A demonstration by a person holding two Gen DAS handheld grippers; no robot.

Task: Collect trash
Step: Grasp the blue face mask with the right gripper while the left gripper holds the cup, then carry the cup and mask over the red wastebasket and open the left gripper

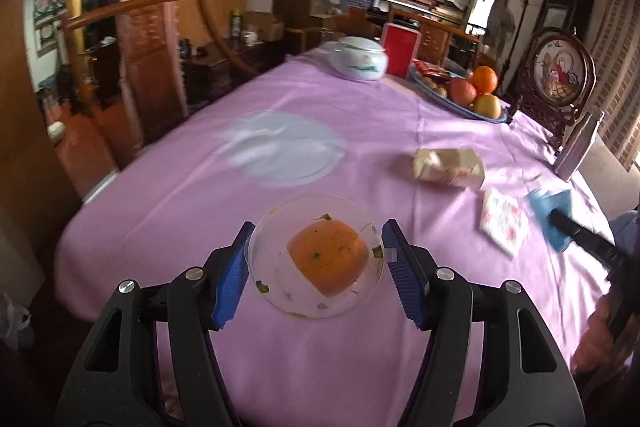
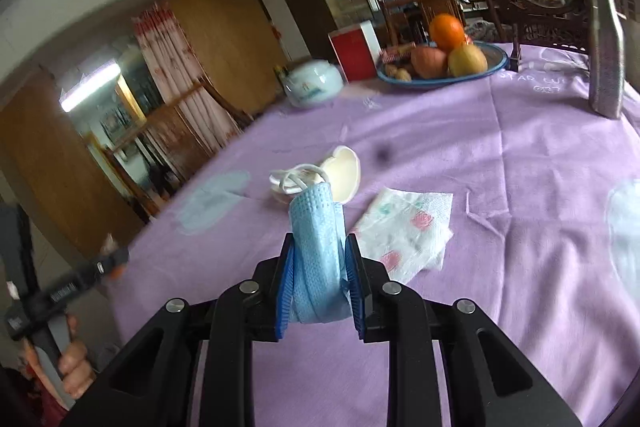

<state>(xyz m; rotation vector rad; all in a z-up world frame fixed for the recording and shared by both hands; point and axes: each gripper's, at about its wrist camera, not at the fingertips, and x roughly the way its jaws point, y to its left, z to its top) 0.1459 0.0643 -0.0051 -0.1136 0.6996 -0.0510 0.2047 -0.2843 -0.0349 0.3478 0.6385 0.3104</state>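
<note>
On the purple-covered counter (image 1: pixel 168 211), a clear plate (image 1: pixel 316 259) with an orange peel (image 1: pixel 328 257) is framed by the left gripper (image 1: pixel 316 267), whose jaws are held apart. A crushed carton (image 1: pixel 450 167) and a printed napkin (image 2: pixel 404 227) are seen further right. A blue face mask (image 2: pixel 318 251) is clamped between the jaws of the right gripper (image 2: pixel 320 279), above the counter.

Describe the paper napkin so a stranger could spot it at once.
On the purple tablecloth, look just right of the right gripper, which clamps a blue face mask. The napkin lies flat there, white with small pink and green prints, unlike the cream carton behind.
</note>
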